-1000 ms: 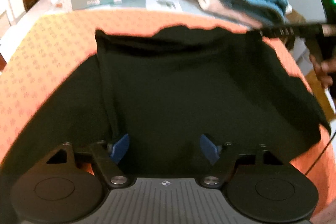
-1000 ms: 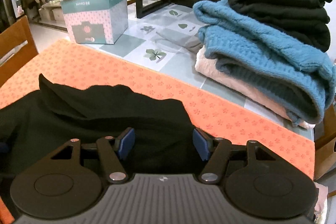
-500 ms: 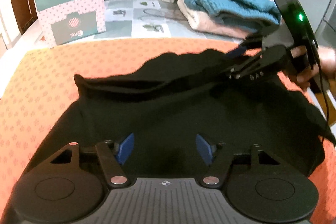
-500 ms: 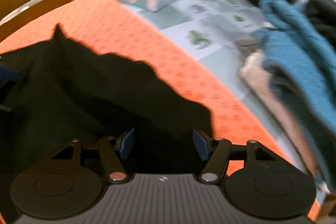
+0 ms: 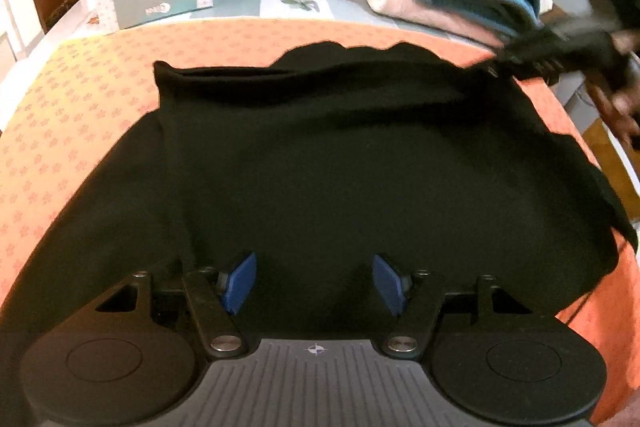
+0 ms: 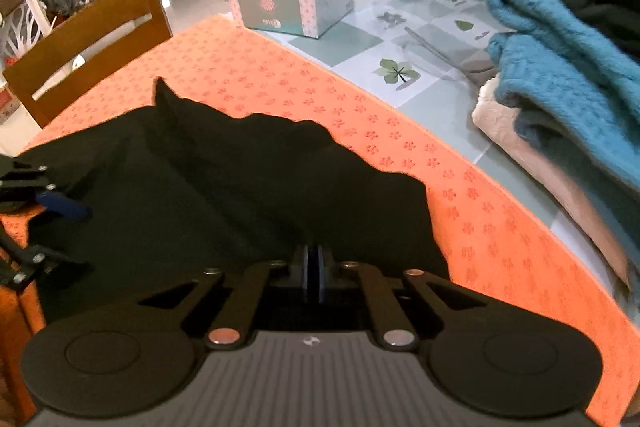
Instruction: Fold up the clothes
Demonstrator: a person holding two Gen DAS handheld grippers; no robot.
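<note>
Right gripper (image 6: 313,267) clamped on the far right edge of the black garment (image 5: 352,163), pads pressed together on cloth. Left gripper (image 5: 314,281) jaws wide, hovering over the near hem, gripping nothing. Garment spread on orange mat (image 5: 80,99); folded sweaters (image 6: 560,75) stacked beyond.
</note>
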